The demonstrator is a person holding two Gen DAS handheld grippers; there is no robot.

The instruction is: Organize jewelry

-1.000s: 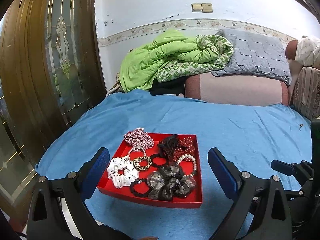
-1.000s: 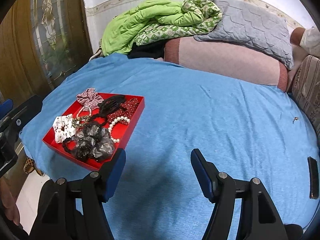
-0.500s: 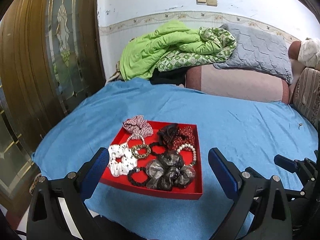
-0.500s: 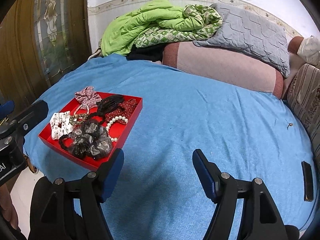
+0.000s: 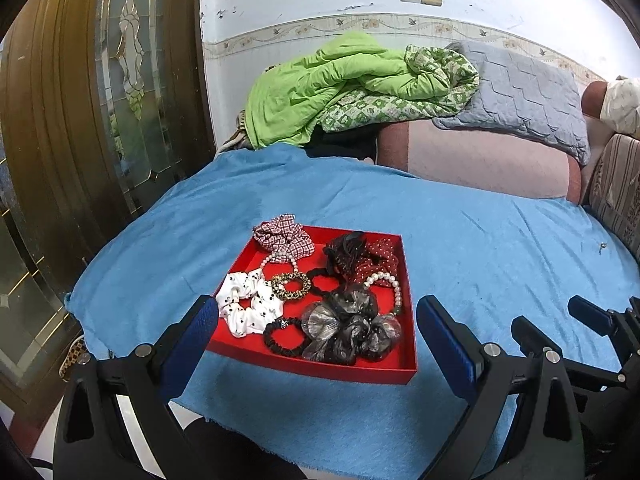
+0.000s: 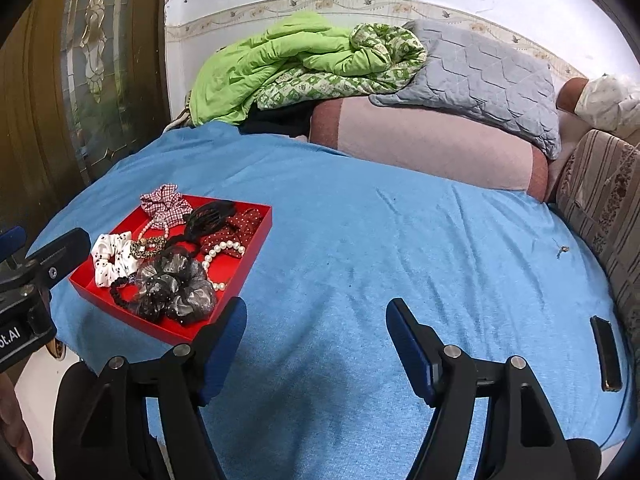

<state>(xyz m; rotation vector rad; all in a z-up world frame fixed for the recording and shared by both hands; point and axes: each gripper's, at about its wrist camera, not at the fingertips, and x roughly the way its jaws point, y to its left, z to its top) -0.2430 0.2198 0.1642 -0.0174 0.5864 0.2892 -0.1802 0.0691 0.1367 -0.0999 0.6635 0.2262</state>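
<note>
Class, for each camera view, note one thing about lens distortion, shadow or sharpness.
Left wrist view: fisheye bends the wall border into an arc; the red tray is sharp. Right wrist view: dark corners vignette the frame; a soft shadow lies on the blue cover between the tool's fingers.

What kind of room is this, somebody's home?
Most likely a bedroom in a home: a bed under a blue sheet, a crumpled green quilt and grey quilted pillow piled by the wall, and a wooden door with leaded glass.
</note>
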